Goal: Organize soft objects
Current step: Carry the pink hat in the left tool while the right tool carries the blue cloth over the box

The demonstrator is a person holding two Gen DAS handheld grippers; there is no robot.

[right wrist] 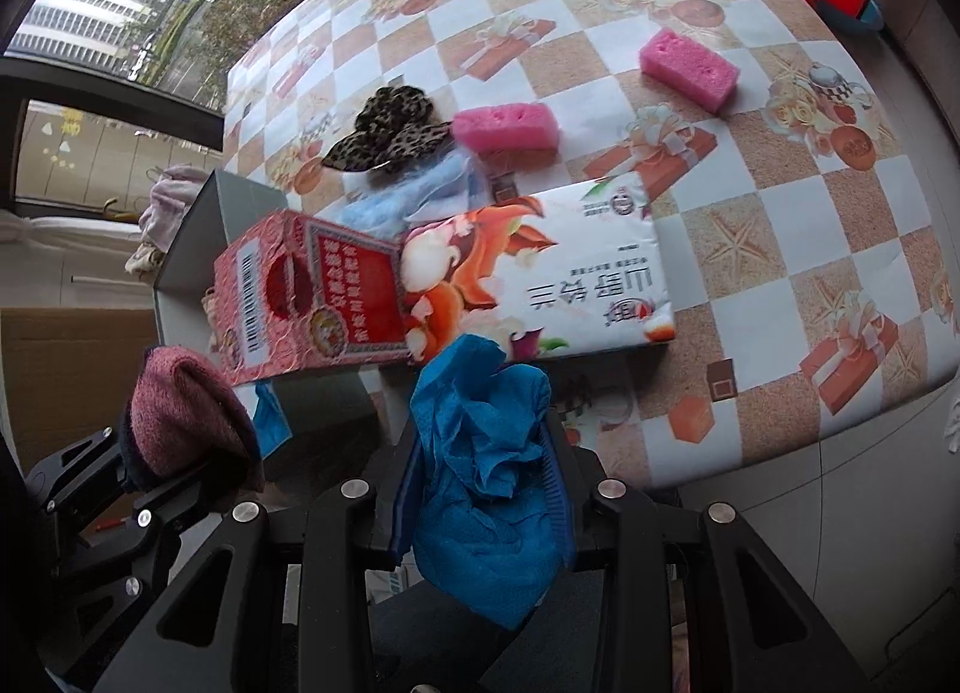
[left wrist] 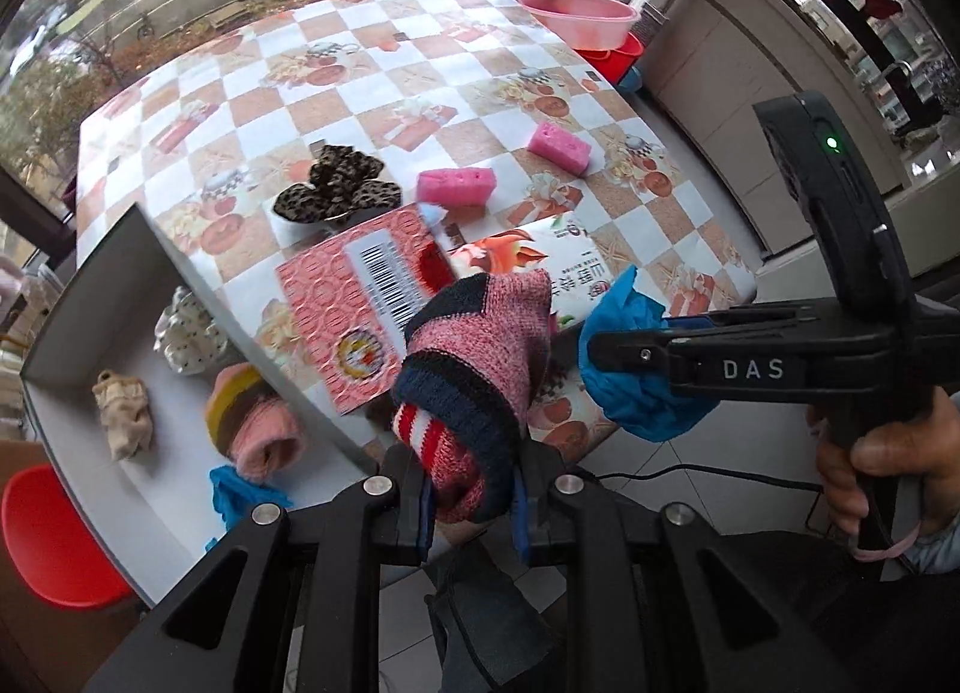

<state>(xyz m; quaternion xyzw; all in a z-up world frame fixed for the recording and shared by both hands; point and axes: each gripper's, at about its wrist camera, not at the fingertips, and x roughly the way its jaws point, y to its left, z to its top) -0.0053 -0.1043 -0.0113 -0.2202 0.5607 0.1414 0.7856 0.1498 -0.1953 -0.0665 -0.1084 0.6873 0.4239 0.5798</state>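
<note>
The left gripper (left wrist: 471, 504) is clamped on a ribbed pink-and-navy knit sock (left wrist: 474, 369); the right gripper (right wrist: 480, 489) is closed around a crumpled blue cloth (right wrist: 480, 471). Both items hang over the table edge beside the white open box (left wrist: 90, 333). Each should be carried above the box wall before release, because limp fabric snags.

home, window-side room | patterned tablecloth (left wrist: 372, 69) | plastic basins (left wrist: 579, 18) | kitchen faucet (left wrist: 897, 72)
</note>
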